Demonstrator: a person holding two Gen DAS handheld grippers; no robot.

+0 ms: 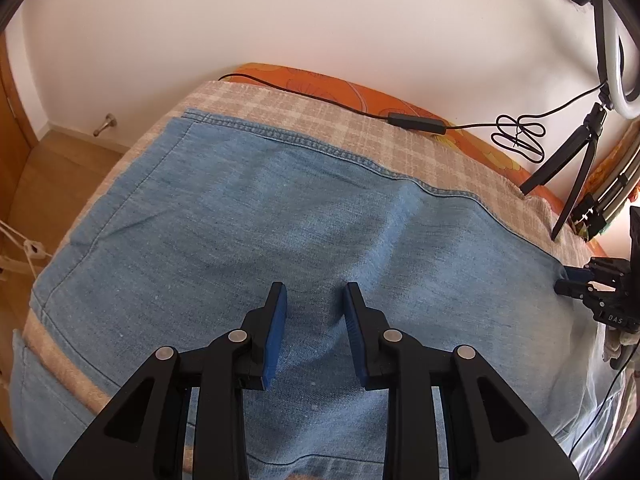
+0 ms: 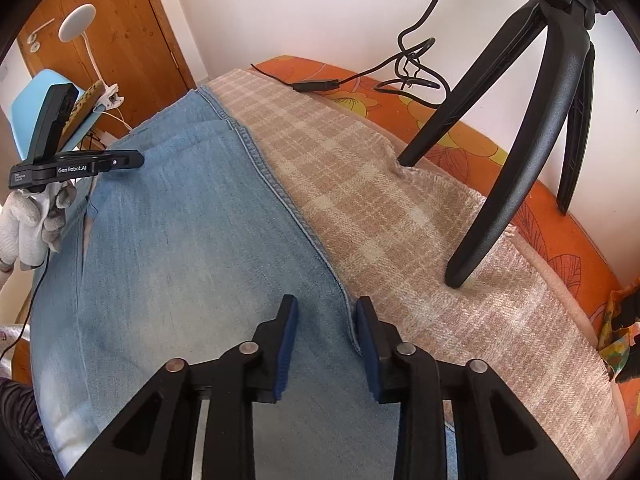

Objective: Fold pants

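Observation:
Light blue jeans lie spread flat on a beige checked blanket. My left gripper points down at the middle of the denim; its blue pads stand a narrow gap apart, tips on the cloth, and smooth denim shows between them. My right gripper sits at the jeans' stitched side edge, which runs between its pads close to the right one, with the jaws likewise narrowly apart. From the left wrist the right gripper shows at the far right edge. A gloved hand holds the left gripper's body.
A black tripod stands on the blanket just right of the jeans, under a ring light. A black cable with an inline box trails along the orange floral sheet by the wall. A wooden door is at the left.

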